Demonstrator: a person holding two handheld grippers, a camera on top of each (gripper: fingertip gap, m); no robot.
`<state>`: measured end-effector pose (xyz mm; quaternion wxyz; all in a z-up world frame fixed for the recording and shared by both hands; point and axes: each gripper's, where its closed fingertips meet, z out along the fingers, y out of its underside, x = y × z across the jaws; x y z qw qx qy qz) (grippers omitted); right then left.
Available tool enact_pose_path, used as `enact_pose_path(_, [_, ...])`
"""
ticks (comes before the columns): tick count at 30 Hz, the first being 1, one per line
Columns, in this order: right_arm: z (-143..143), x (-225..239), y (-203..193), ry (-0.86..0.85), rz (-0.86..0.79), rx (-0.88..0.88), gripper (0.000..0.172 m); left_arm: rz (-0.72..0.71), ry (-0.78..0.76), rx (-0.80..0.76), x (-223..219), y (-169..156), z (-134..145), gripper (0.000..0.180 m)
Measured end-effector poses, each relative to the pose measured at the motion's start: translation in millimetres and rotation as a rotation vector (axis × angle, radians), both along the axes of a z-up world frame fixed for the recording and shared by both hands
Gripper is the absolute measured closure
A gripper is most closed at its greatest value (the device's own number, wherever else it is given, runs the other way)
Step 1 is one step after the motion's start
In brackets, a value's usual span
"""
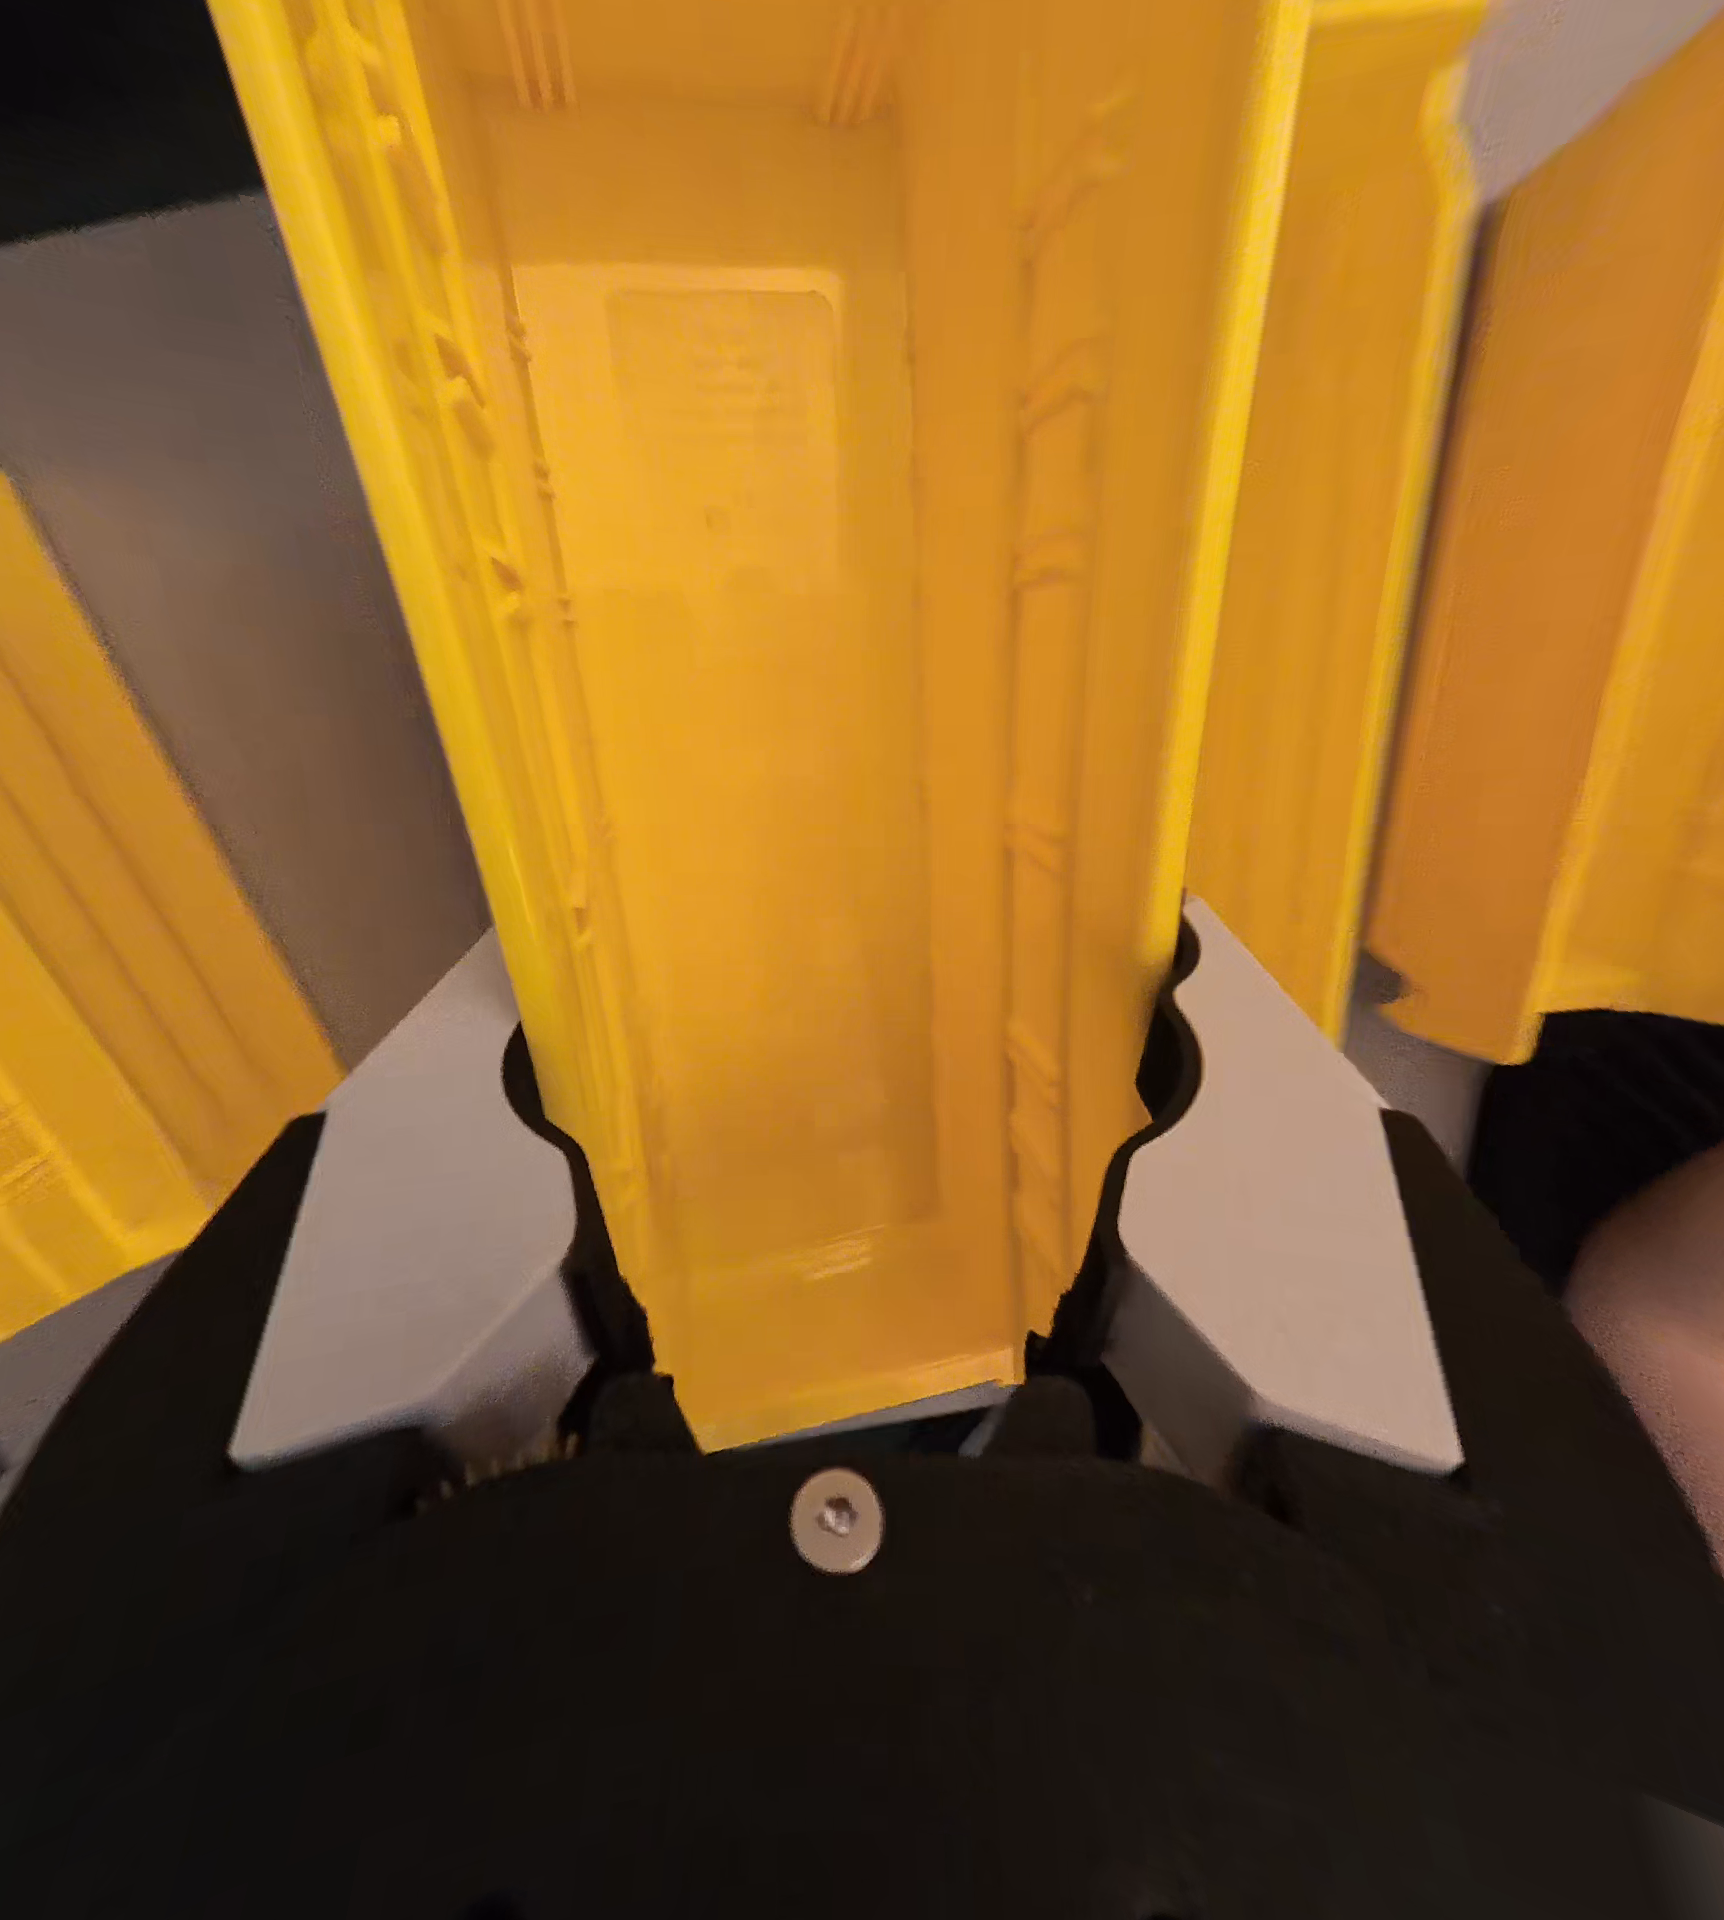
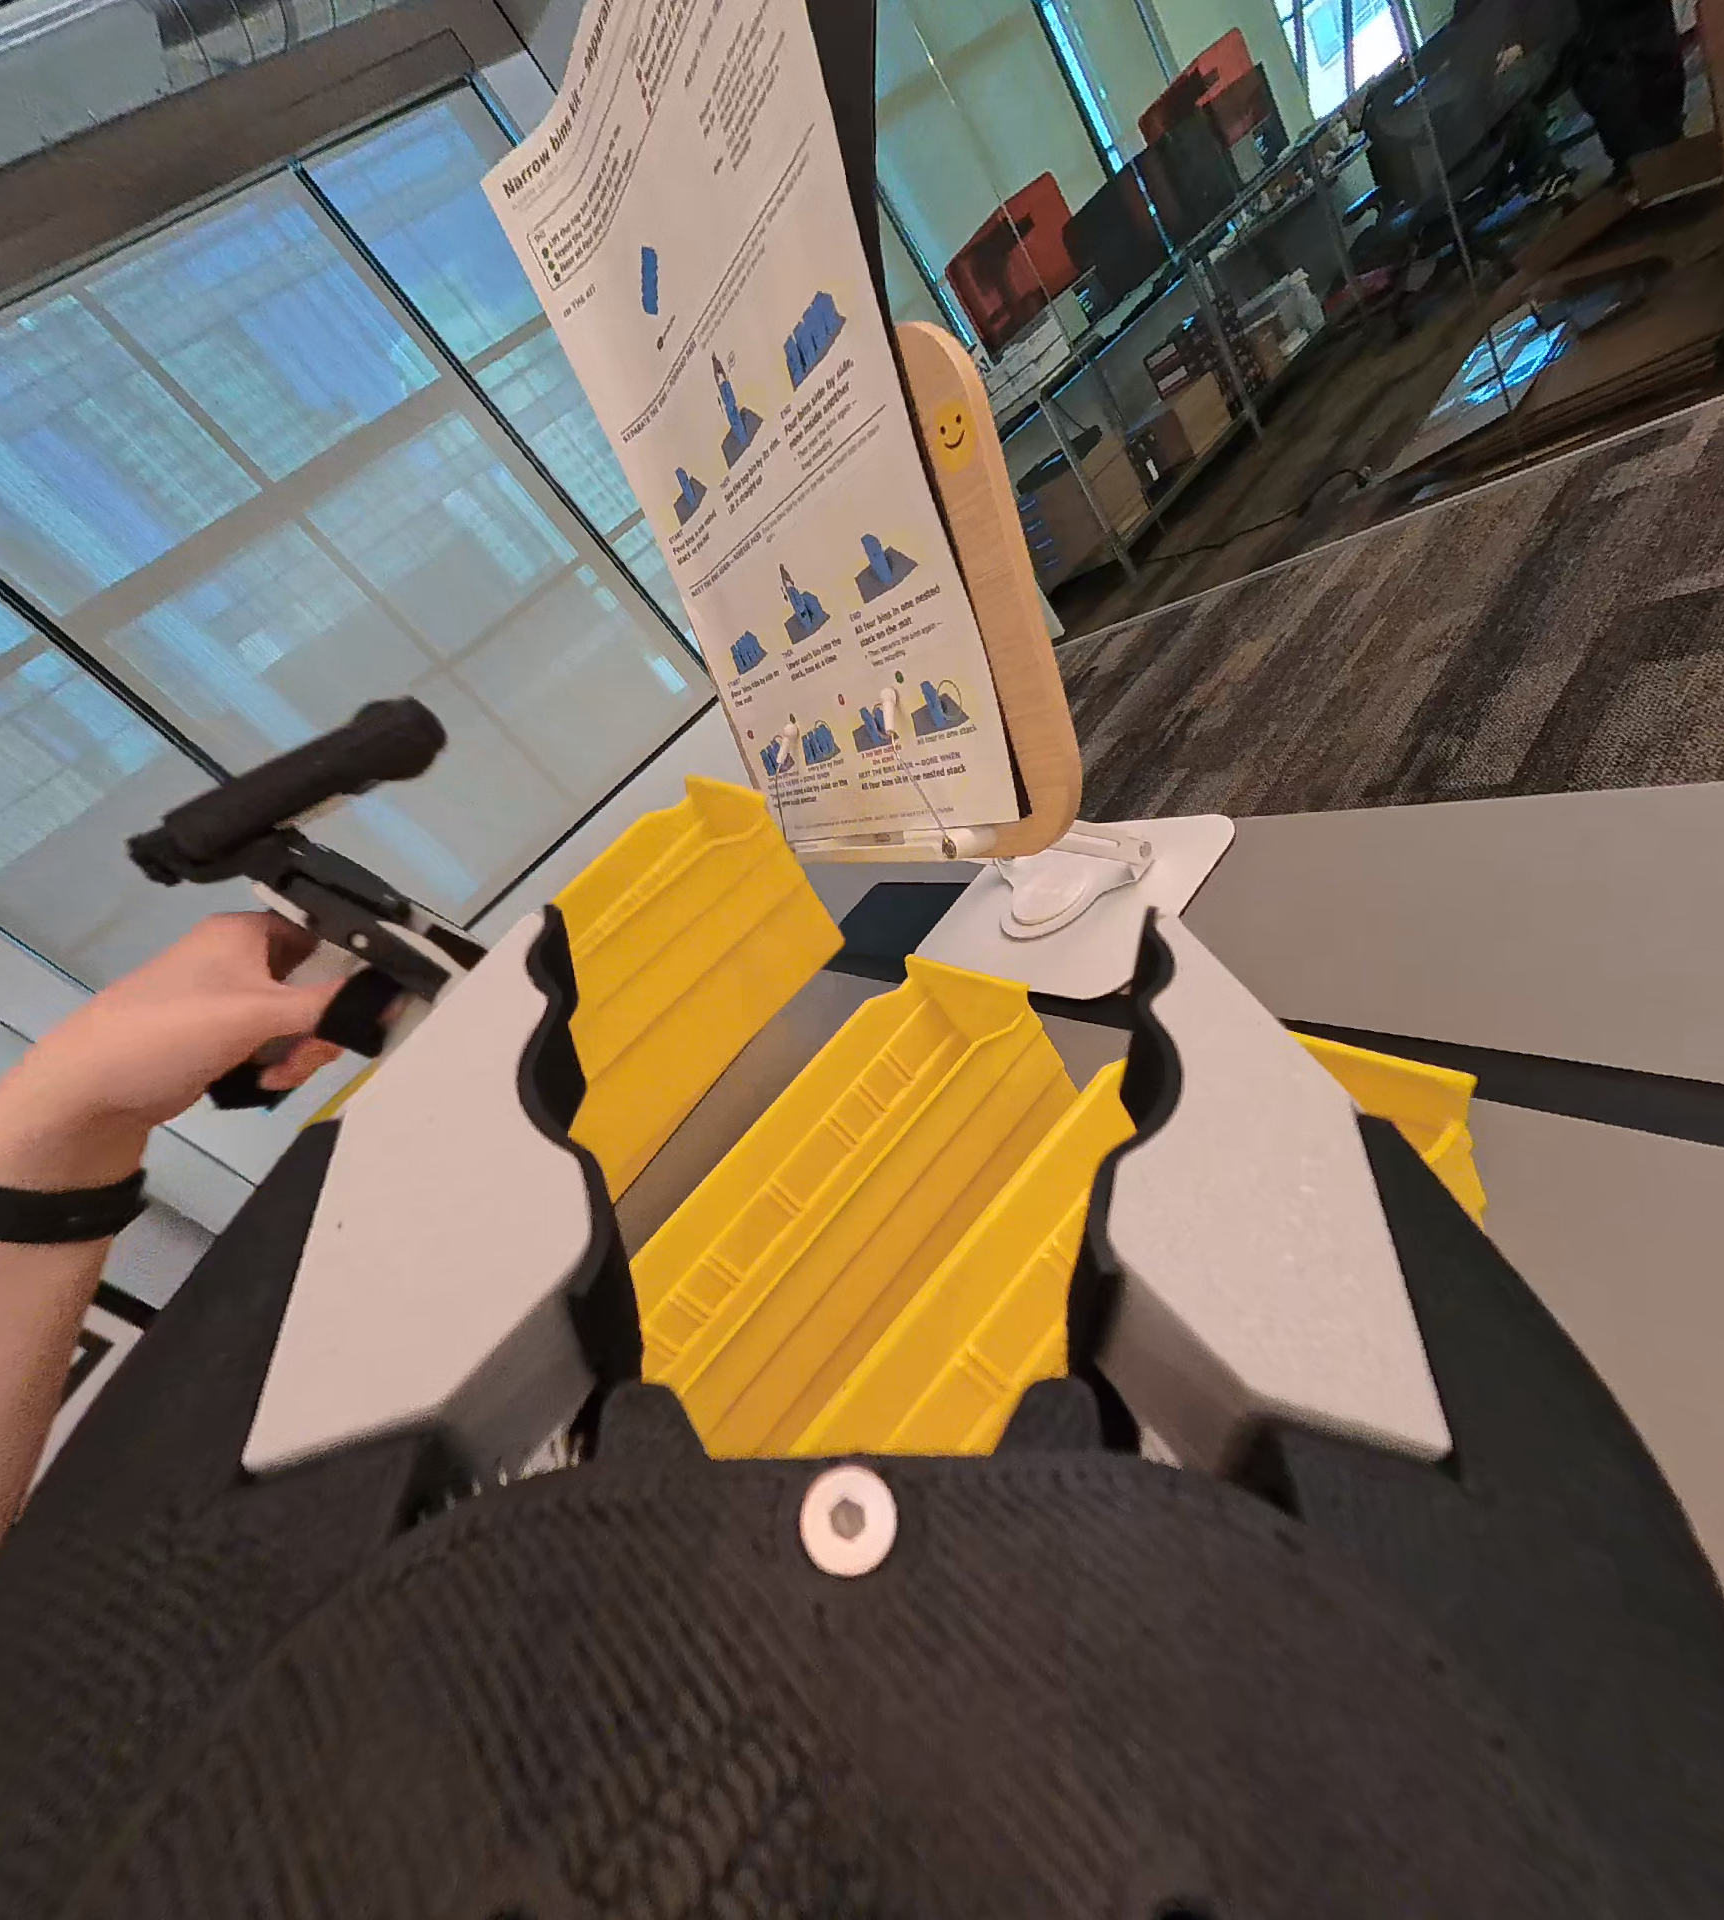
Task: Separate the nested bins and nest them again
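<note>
My left gripper [image 1: 847, 987] is shut on a long yellow bin [image 1: 733, 727]. Both pads [image 1: 1175, 1039] press on its side rims, and I look into its open inside. Other yellow bins lie to its left [image 1: 58, 883] and right [image 1: 1305, 520], [image 1: 1616, 623]. In the right wrist view the left gripper [image 2: 318, 883] is at the left in a hand, with a raised yellow bin [image 2: 692, 935] beside it. My right gripper [image 2: 850, 935] is open and hovers over two yellow bins [image 2: 837, 1195], [image 2: 993, 1299] lying on the table. Its pads touch neither.
A printed instruction sheet [image 2: 764, 468] stands on a wooden holder with a white base [image 2: 1076, 883] at the back of the grey table [image 2: 1564, 935]. A dark mat [image 2: 899, 914] lies under the bins. A person's hand [image 2: 162, 1018] holds the left gripper.
</note>
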<state>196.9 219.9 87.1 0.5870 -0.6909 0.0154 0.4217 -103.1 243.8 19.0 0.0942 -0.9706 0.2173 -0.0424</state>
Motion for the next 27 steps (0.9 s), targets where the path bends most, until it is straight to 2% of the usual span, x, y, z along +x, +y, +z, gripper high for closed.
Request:
enact_pose_path(6, [-6.7,-5.7,3.2,-0.011,0.009,-0.025,0.065,-0.036,-0.263,-0.071,85.2,-23.2,0.6,0.065])
enact_pose_path(10, [-9.2,-9.5,3.4,-0.015,0.023,-0.036,0.065,-0.064,-0.298,-0.098,116.7,-36.5,-17.8,0.066])
enact_pose_path(14, [-5.6,-8.1,1.2,0.008,0.031,-0.027,0.065,-0.042,-0.278,-0.032,121.5,-33.5,-29.7,0.066])
enact_pose_path(22, [-2.8,-4.5,-0.8,0.037,0.037,-0.020,0.066,0.011,-0.285,0.077,107.8,-26.1,-29.5,0.066])
enact_pose_path(27, [-5.1,-1.8,1.0,0.051,0.020,-0.034,0.065,0.033,-0.255,0.089,97.9,-27.9,-50.3,0.065])
